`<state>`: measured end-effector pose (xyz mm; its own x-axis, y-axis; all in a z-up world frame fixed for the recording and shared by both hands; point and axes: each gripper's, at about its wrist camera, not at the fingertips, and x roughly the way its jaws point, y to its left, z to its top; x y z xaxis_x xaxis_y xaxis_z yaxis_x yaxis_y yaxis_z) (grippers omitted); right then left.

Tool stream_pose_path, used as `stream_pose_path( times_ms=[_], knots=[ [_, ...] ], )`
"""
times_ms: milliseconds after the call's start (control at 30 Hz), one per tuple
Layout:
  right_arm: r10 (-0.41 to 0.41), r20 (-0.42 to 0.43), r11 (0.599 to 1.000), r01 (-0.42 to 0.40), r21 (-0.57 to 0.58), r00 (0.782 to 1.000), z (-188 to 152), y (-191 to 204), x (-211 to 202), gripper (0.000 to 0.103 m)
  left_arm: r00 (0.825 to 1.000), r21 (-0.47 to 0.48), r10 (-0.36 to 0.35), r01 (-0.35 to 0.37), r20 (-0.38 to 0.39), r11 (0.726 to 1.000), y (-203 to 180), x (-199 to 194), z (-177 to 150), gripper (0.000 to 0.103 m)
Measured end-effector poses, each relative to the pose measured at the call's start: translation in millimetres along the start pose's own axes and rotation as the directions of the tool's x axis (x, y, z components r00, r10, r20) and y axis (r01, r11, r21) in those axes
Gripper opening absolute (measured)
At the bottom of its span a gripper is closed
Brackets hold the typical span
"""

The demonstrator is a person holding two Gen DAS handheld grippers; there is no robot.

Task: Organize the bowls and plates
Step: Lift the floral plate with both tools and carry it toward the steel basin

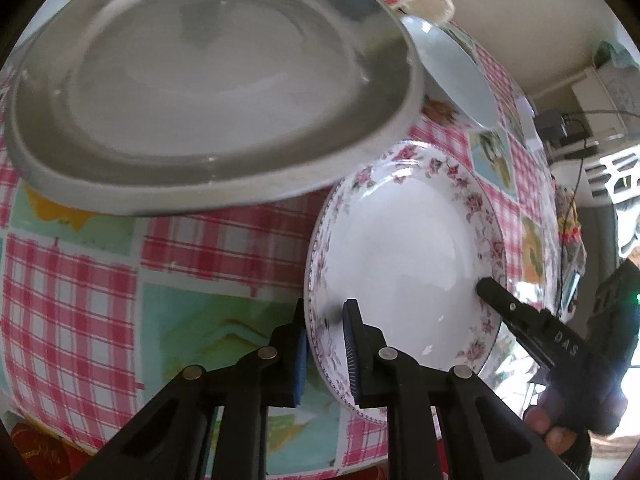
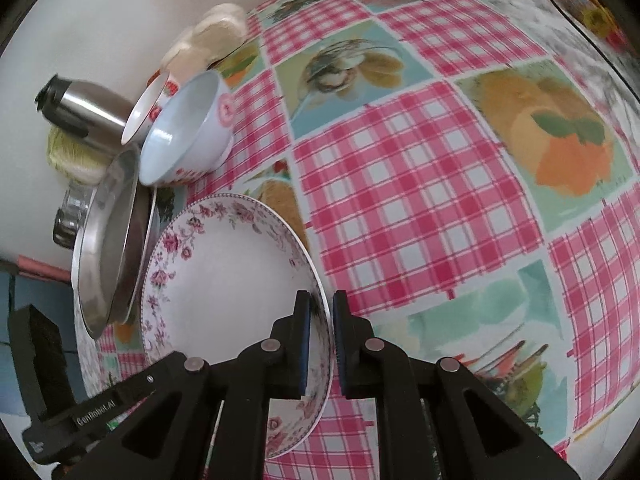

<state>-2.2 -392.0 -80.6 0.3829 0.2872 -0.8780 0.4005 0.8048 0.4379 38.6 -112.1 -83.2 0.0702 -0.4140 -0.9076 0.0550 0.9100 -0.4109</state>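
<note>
Both grippers, left gripper (image 1: 325,320) and right gripper (image 2: 320,312), pinch opposite rims of the floral plate (image 1: 408,248).

Both views are evenly lit by soft daylight, and bright glare is seen at a window edge in the left view. Straight lines are bent strongly toward the rims, corners are blacked out, and the steel plate (image 1: 208,92) is blurred.
</note>
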Motion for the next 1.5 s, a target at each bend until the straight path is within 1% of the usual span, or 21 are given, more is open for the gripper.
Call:
stream_pose_path(
  times_ms=[133,300,433,500,533,667,800,1000,1300,1500],
  knots=[
    [0.034,-0.003,0.999,-0.034,0.039,0.999,0,-8,-3,0.01,1.0,0.008,-0.019,0.019,-0.015,1.0,-5,6,-3,0.018],
    [0.039,-0.009,0.999,-0.039,0.027,0.999,-5,-11,-6,0.01,0.998,-0.045,-0.055,0.054,-0.011,0.998,4,6,3,0.018],
    [0.033,-0.005,0.999,-0.033,0.016,0.999,-5,-6,-3,0.011,0.998,-0.061,-0.07,0.07,-0.001,0.996,9,5,7,0.018],
    [0.033,-0.005,0.999,-0.033,0.014,0.999,-3,-3,-1,0.012,0.998,-0.051,-0.067,0.067,0.003,0.996,11,1,6,0.018],
    [0.032,-0.005,0.999,-0.032,0.014,0.999,-2,-2,-1,0.012,0.998,-0.044,-0.063,0.063,0.004,0.997,9,0,6,0.015],
    [0.026,0.001,1.0,-0.026,0.01,1.0,0,-1,-1,0.012,0.999,-0.007,-0.044,0.044,0.012,0.999,2,0,6,0.015],
    [0.03,0.023,0.999,-0.03,0.016,0.999,2,-4,-9,0.011,0.998,0.003,-0.062,0.062,0.009,0.998,-5,1,7,0.015],
    [0.027,0.051,1.0,-0.027,-0.002,0.998,3,-2,-20,0.011,0.997,0.037,-0.064,0.063,0.04,0.997,-15,-4,7,0.016],
    [0.025,0.073,1.0,-0.025,0.003,0.997,2,-3,-32,0.011,0.995,0.071,-0.075,0.071,0.06,0.995,-20,-13,6,0.015],
    [0.016,0.106,1.0,-0.015,-0.006,0.994,2,0,-44,0.011,0.994,0.091,-0.083,0.077,0.069,0.993,-27,-14,7,0.015]
  ],
)
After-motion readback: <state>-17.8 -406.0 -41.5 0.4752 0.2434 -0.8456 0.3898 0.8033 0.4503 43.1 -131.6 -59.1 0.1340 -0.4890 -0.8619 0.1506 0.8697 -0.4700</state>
